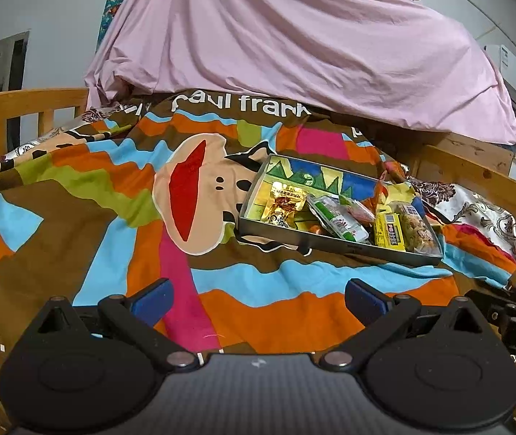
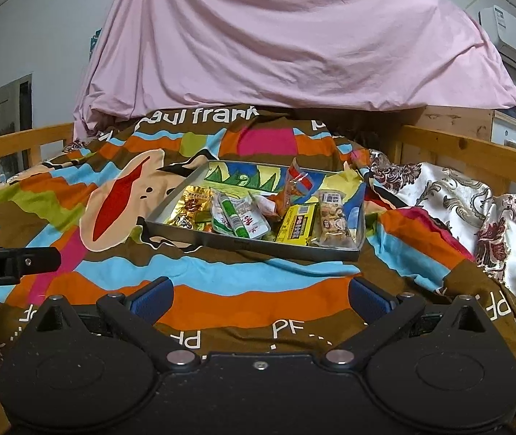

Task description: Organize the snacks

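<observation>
The jaws of the left gripper point(image 1: 258, 299) are held wide apart over the multicoloured patchwork bedspread point(image 1: 76, 195), with nothing between them; those of the right gripper point(image 2: 259, 297) are likewise spread and empty. Ahead, well apart from both, a shallow grey metal tray point(image 2: 258, 246) is seen resting on the soft cover, loaded with small wrapped snacks: a gold foil packet point(image 2: 190, 208), a green-and-white pouch point(image 2: 239, 219), a yellow bar point(image 2: 297, 226). These are judged light, crinkly and slippery; a pinch at a sealed edge is advised.
</observation>
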